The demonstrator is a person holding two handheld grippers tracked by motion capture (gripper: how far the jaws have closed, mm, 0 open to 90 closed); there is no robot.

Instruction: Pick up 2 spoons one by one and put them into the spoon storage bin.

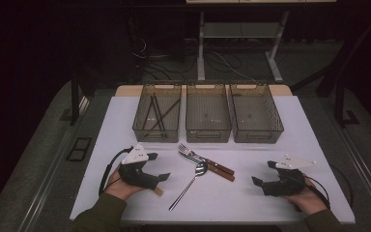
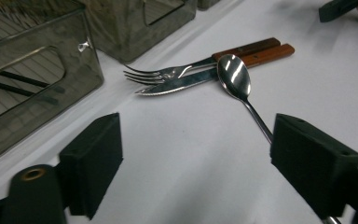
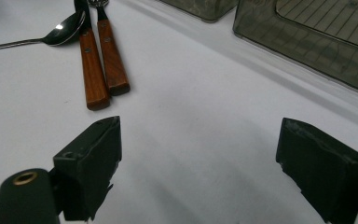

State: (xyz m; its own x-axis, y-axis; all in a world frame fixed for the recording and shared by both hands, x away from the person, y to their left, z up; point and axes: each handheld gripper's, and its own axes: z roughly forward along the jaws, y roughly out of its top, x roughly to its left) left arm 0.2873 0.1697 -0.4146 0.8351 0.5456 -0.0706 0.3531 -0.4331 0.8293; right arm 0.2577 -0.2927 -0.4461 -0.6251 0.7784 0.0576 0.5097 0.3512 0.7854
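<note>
Between 2 released tools, left and right, lie spoon, fork, knife.

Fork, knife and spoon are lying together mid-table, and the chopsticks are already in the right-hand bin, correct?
Not quite. The fork, knife and spoon do lie together mid-table, but the chopsticks are in the left-hand bin, as the high view shows.

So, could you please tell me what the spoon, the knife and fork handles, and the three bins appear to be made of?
The spoon looks like polished metal, probably steel: its bowl mirrors the lights. The knife and fork handles look like reddish-brown wood, smooth, with small rivets. The bins seem to be smoky translucent plastic: sticks show through the wall of the left one.
</note>
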